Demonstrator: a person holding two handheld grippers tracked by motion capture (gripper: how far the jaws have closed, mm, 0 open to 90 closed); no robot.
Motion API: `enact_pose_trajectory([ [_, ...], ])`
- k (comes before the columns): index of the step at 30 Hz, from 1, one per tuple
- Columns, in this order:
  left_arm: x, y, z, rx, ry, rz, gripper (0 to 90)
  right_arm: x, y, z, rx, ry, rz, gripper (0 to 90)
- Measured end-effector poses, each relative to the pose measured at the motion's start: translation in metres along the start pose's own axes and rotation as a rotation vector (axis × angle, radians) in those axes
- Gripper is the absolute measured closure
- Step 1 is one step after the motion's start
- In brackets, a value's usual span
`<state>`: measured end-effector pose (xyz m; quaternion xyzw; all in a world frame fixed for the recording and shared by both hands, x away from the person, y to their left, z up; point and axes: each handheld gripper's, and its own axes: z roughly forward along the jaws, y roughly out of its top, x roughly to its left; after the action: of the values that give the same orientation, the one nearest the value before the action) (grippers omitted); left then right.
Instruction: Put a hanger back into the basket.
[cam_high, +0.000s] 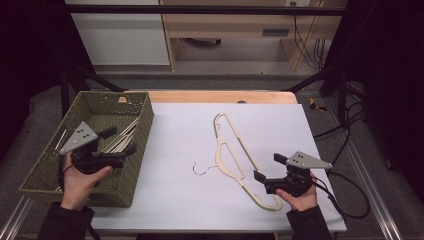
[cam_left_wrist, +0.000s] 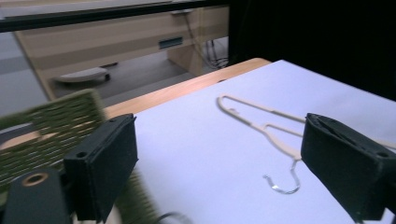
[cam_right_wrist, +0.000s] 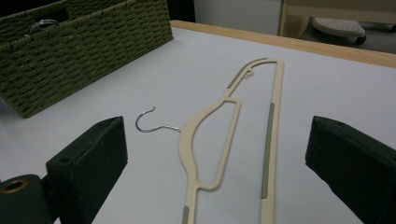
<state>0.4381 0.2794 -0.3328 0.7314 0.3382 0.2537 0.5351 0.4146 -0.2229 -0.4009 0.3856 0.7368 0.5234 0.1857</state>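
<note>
Cream hanger (cam_high: 235, 155) lies flat; wire hook (cam_high: 202, 170) bent.

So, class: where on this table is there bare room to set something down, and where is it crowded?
Free: the white sheet between the wicker basket and the hanger's hook, and the far right corner past the hanger. Crowded: the basket, holding hangers, and the near right.

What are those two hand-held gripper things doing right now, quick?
Left hand-held gripper: open, holding nothing, over the basket.
Right hand-held gripper: open, holding nothing, beside the hanger on the table.
</note>
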Motion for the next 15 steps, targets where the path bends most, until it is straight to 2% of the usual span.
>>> enact_pose_trajectory([
  [2, -0.012, -0.002, 0.011, 0.0, -0.031, 0.007, 13.6, 0.0, 0.0, 0.0, -0.006, -0.004, 0.005, 5.4],
  [7, -0.039, -0.008, 0.039, 0.033, -0.071, 0.049, 20.7, 0.0, 0.0, 0.0, -0.008, -0.001, 0.001, 5.1],
  [10, -0.052, -0.013, 0.057, 0.038, -0.121, 0.071, 24.4, 0.001, 0.0, 0.0, 0.002, 0.016, 0.007, 6.9],
  [11, -0.061, -0.015, 0.067, 0.069, -0.131, 0.104, 24.6, 0.001, 0.0, 0.0, 0.005, 0.016, 0.01, 7.2],
  [12, -0.061, -0.015, 0.067, 0.069, -0.131, 0.104, 24.4, 0.001, 0.0, 0.0, 0.005, 0.016, 0.01, 7.2],
  [13, -0.065, -0.016, 0.073, 0.075, -0.134, 0.122, 23.3, 0.001, 0.0, -0.001, 0.003, 0.015, 0.006, 7.1],
  [15, -0.072, -0.016, 0.082, 0.085, -0.16, 0.13, 24.3, 0.001, 0.0, -0.001, 0.001, 0.014, 0.003, 6.9],
])
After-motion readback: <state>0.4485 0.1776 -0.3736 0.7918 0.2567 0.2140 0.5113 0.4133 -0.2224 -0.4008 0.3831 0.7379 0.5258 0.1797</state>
